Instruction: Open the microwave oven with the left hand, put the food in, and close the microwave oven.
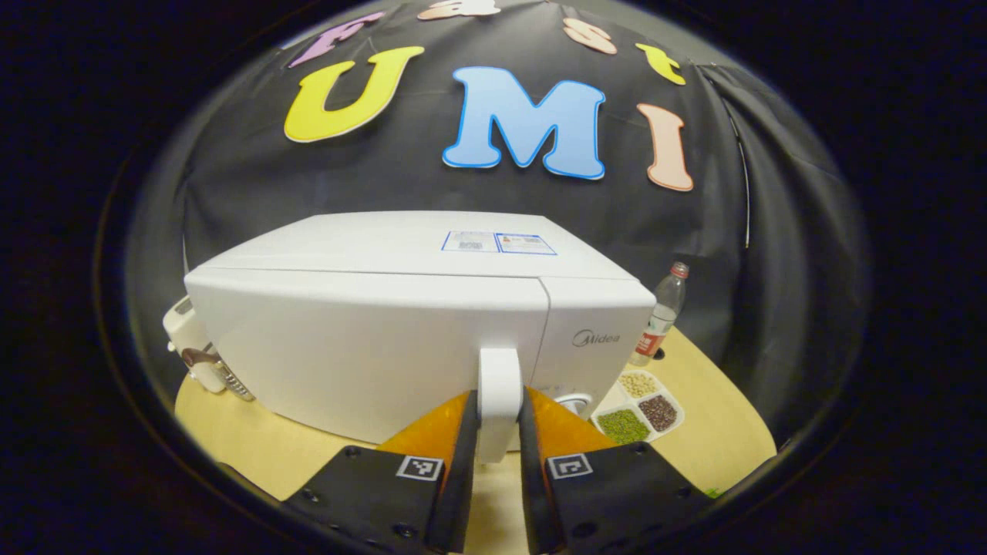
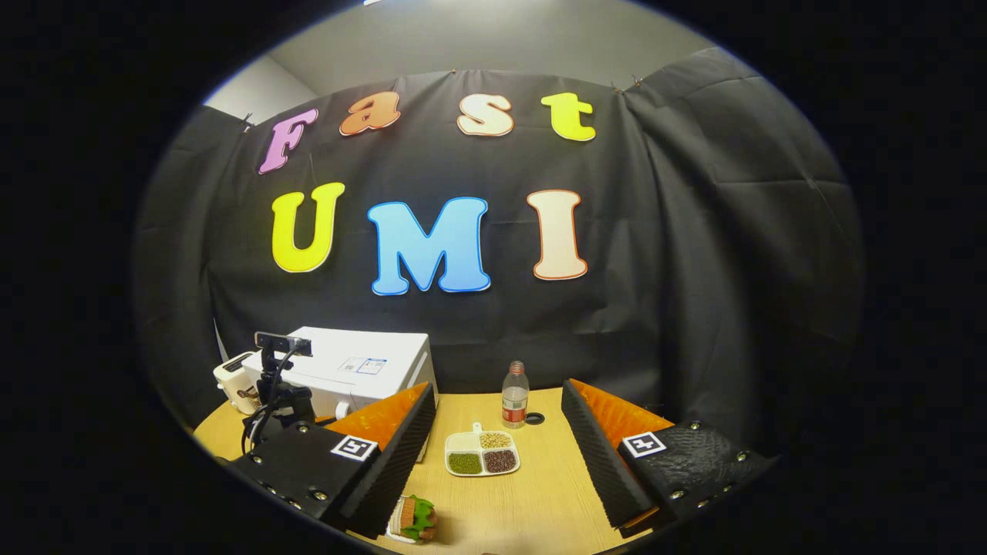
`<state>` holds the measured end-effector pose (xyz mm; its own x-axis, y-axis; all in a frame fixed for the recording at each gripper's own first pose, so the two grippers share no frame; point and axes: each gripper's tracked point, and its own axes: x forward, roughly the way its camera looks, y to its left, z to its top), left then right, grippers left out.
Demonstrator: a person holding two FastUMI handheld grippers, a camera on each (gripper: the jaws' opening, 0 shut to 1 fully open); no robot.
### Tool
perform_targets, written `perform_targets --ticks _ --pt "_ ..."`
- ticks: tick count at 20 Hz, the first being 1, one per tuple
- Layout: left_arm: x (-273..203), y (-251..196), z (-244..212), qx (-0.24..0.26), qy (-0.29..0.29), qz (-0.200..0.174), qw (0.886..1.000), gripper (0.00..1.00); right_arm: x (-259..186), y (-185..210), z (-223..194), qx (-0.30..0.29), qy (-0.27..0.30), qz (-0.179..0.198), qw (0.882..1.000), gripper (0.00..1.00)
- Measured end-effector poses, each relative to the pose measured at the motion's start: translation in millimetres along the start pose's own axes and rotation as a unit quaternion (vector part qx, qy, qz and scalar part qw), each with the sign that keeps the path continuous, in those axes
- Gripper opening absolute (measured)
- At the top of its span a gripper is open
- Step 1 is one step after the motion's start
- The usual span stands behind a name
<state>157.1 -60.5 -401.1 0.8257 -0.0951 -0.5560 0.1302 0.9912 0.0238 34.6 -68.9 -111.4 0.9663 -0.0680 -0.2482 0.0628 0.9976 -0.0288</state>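
Left gripper (image 1: 497, 432), jaws clamped on the microwave (image 1: 401, 331) handle (image 1: 499, 385); a steady outward pull would swing the door (image 1: 362, 354) open. Right gripper (image 2: 493, 455) jaws stood apart.

Microwave front (image 1: 370, 354): door shut — left gripper (image 1: 499, 432) clamped on the handle (image 1: 499, 393).
Left of microwave: white appliance (image 1: 189, 339) just beside the wall.
Right of microwave: divided tray (image 1: 640, 408) close by; bottle (image 1: 661, 314) behind the tray, near the cloth.
Centre table (image 2: 540, 493): bare wood between the spread fingers of the right gripper (image 2: 497, 455).
Near edge: food item (image 2: 415, 518) by the right gripper's left finger.
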Motion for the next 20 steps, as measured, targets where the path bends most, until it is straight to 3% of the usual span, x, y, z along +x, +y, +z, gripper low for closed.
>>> perform_targets --ticks 3,4,5,6,7,11,20 --pt "-2.4 2.1 0.5 0.007 -0.002 0.007 1.0 0.22 0.6 -0.7 -1.5 0.002 0.003 -0.003 1.0 0.99" --pt "-0.8 2.0 -1.5 0.006 0.001 0.008 1.0 0.22 0.5 -0.8 -2.3 0.001 0.003 -0.003 1.0 0.99" --pt "-3.7 2.6 -0.7 0.009 0.001 0.008 1.0 0.13 1.1 -1.0 -1.7 0.002 0.003 -0.004 1.0 0.99" --pt "-5.1 1.9 -0.5 0.01 0.002 0.005 1.0 0.17 0.8 -0.5 -2.0 0.003 0.003 -0.004 1.0 0.99" --pt "-1.9 1.3 0.9 0.008 0.001 0.003 1.0 0.09 0.9 0.7 -1.2 0.004 0.003 -0.004 1.0 0.99" --pt "-11.4 1.9 -4.7 0.002 0.018 0.002 1.0 0.09 1.5 5.6 1.2 0.001 0.001 0.001 1.0 0.99" --pt "-140.8 39.5 -60.7 0.026 0.026 -0.008 0.999 0.07 -6.6 41.2 -6.4 0.005 0.002 0.035 0.999 1.0"
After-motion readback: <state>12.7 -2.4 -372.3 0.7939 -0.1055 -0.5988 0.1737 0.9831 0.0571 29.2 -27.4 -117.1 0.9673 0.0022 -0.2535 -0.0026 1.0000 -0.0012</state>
